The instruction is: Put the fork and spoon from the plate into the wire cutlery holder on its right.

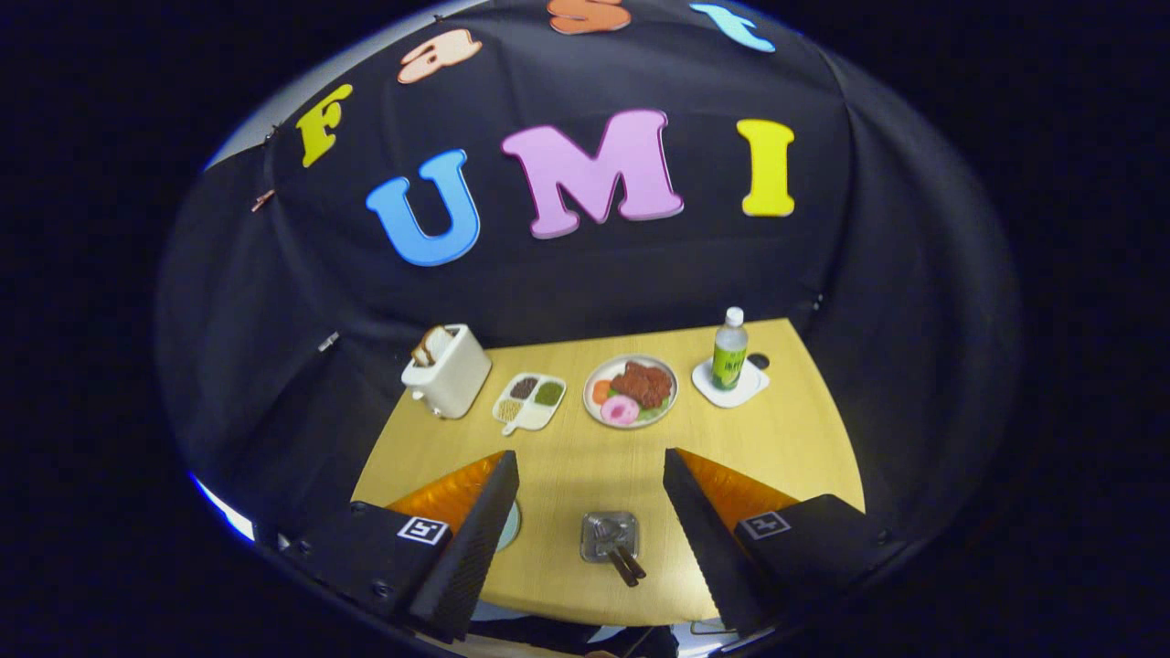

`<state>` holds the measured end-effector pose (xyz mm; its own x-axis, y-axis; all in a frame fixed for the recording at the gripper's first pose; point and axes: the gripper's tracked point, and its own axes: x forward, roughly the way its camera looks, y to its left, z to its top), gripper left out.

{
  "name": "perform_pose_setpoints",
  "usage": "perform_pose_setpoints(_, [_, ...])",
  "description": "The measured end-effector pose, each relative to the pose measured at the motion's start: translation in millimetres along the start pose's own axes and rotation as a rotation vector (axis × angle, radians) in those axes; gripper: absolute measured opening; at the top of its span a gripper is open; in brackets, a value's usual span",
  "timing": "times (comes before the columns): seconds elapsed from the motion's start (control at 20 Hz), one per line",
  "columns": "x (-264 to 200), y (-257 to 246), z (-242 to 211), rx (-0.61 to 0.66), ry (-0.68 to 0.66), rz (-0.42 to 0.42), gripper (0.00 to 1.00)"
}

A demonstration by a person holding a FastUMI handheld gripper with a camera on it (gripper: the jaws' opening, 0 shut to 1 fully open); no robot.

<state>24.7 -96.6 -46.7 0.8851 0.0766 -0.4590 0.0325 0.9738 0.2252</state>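
Note:
My gripper point(590, 457) hangs high above the wooden table point(786, 439), open, with nothing between its fingers. Below the gap, near the table's front edge, stands the square wire cutlery holder point(609, 535), seen from above. Two dark utensil handles point(627, 566) stick out of it toward me; their heads lie inside and I cannot tell fork from spoon. A sliver of a pale round plate point(511, 525) shows left of the holder, mostly hidden behind my left finger point(475, 539).
Along the far side of the table stand a white toaster point(446, 370) with bread, a divided dish point(529, 400) of spices, a plate of food point(631, 391), and a green bottle point(729, 350) on a white coaster point(728, 384). Black cloth walls the table in.

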Motion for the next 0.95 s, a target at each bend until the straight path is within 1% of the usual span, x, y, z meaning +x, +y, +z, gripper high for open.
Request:
perform_pose_setpoints(0.2, [-42.1, 13.4, 58.0, -0.007, -0.258, -0.055, 0.99])
perform_pose_setpoints(0.3, [-56.0, 17.4, 76.7, -0.022, -0.366, -0.090, 0.99])
perform_pose_setpoints(0.45, [-76.5, 18.5, 96.3, -0.073, -0.493, -0.156, 0.99])
perform_pose_setpoints(0.6, [-96.6, 25.6, 110.3, -0.076, -0.597, -0.225, 0.99])
perform_pose_setpoints(0.7, [-101.4, 32.7, 109.4, -0.051, -0.629, -0.245, 0.99])
perform_pose_setpoints(0.8, [-101.0, 35.4, 98.6, -0.035, -0.604, -0.246, 0.99])
perform_pose_setpoints(0.95, [-92.3, 39.6, 85.8, -0.037, -0.551, -0.220, 0.99])
